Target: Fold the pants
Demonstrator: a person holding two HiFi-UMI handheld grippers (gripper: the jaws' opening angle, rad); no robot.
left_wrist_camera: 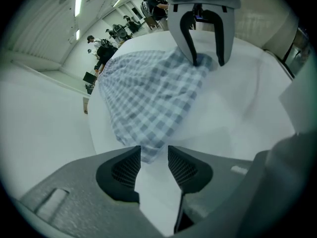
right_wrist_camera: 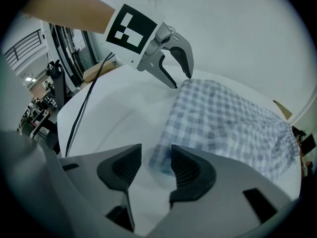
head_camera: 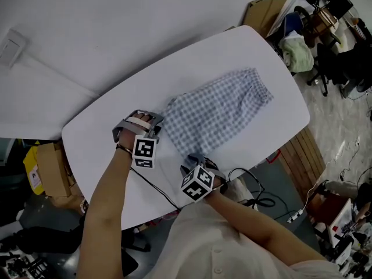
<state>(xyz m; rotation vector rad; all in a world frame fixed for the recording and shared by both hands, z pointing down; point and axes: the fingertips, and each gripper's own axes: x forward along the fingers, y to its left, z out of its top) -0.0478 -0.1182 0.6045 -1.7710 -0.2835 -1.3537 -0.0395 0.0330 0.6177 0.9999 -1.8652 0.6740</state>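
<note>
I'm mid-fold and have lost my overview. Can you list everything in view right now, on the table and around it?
pants: one, blue-and-white check, lying across the table's middle
table: one, white, under the pants
cable: one, black, running from the left gripper over the near table edge
cardboard box: one, brown, on the floor left of the table
cardboard sheet: one, brown, beyond the table's far end
office chairs: a few, black, far right
left gripper: one, grey, jaws apart, a pants corner at the tips
right gripper: one, grey, jaws apart, the pants edge between them
forearms: two, bare, reaching in from the near side
</note>
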